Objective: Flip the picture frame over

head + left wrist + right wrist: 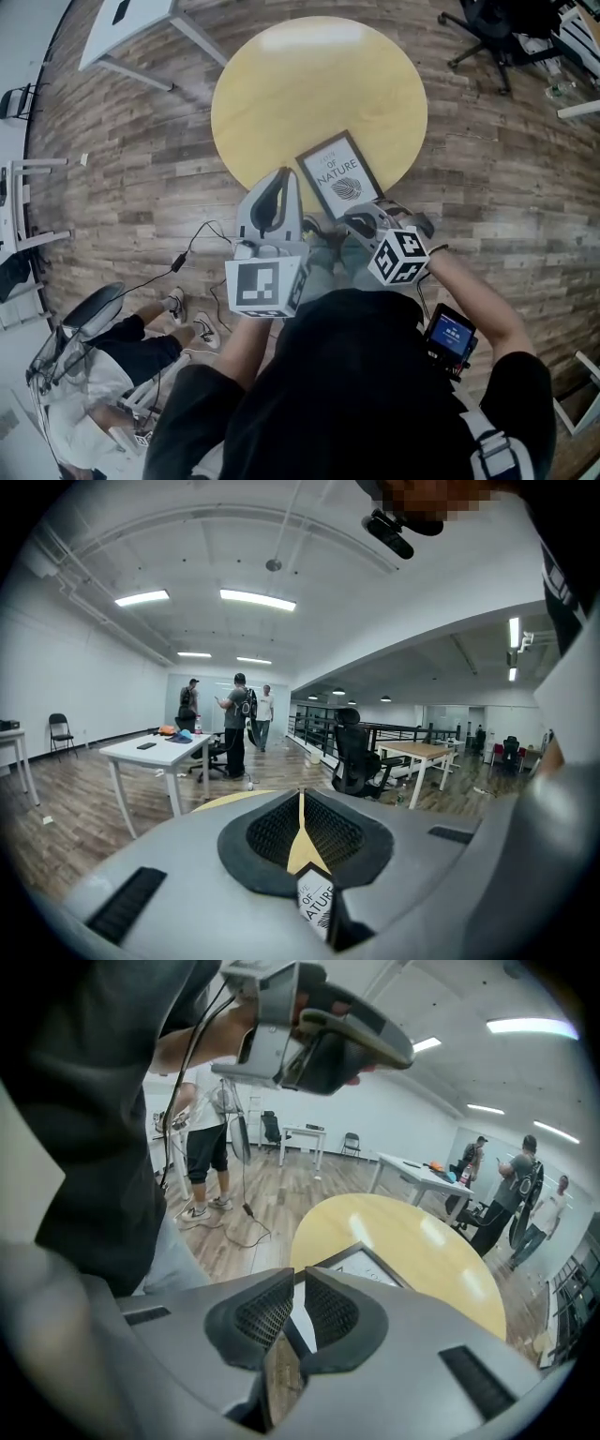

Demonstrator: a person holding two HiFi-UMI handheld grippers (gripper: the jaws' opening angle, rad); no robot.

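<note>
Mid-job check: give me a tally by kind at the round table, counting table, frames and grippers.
table: 1
frame: 1
grippers: 2 (left gripper, right gripper)
total: 4

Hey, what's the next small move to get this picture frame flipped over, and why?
Probably open the fingers of the right gripper and ease them onto the near edge of the picture frame. The frame lies print-up on the round table, ungripped. The right gripper and the left gripper are both shut beside it, holding nothing.
</note>
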